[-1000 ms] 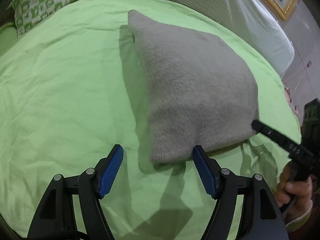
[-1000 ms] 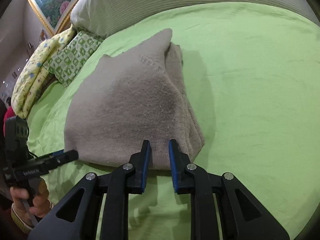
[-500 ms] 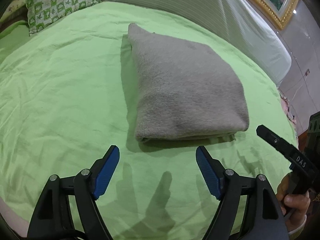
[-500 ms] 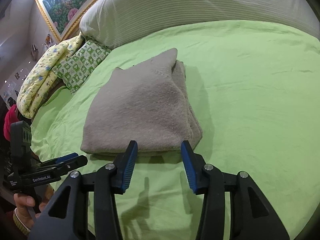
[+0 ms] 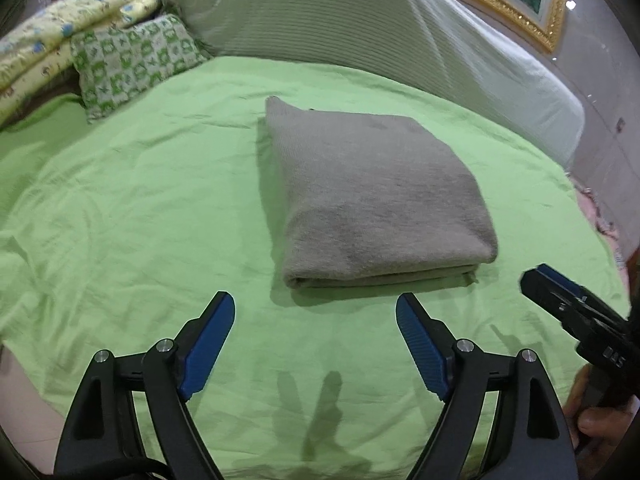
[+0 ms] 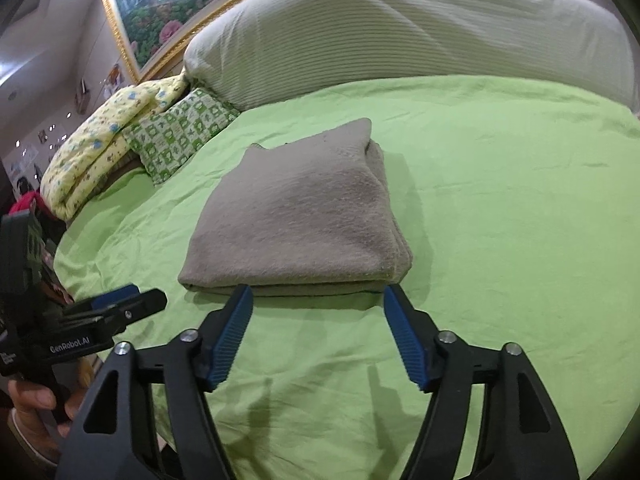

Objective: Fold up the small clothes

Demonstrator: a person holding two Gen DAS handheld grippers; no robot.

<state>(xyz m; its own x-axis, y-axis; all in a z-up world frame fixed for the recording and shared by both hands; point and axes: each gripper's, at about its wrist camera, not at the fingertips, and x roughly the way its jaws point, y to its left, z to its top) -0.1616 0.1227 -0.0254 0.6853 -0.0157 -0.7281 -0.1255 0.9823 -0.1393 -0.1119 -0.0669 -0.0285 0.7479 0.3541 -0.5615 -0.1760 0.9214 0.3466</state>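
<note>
A grey knitted garment (image 5: 376,196) lies folded into a flat rectangle on the green bed sheet (image 5: 140,208). It also shows in the right wrist view (image 6: 304,216). My left gripper (image 5: 316,312) is open and empty, a short way in front of the fold's near edge. My right gripper (image 6: 318,304) is open and empty, its fingertips just short of the near edge. The right gripper shows at the right edge of the left wrist view (image 5: 576,312), and the left gripper at the left of the right wrist view (image 6: 120,308).
A large ribbed white pillow (image 5: 360,28) lies along the head of the bed. A green patterned cushion (image 5: 132,60) and a yellow quilt (image 5: 44,52) sit at the far left. The sheet (image 6: 500,200) spreads wide right of the garment.
My right gripper let go of the garment's near edge and opened. The raised garment settled flat. Both grippers drew back from it.
</note>
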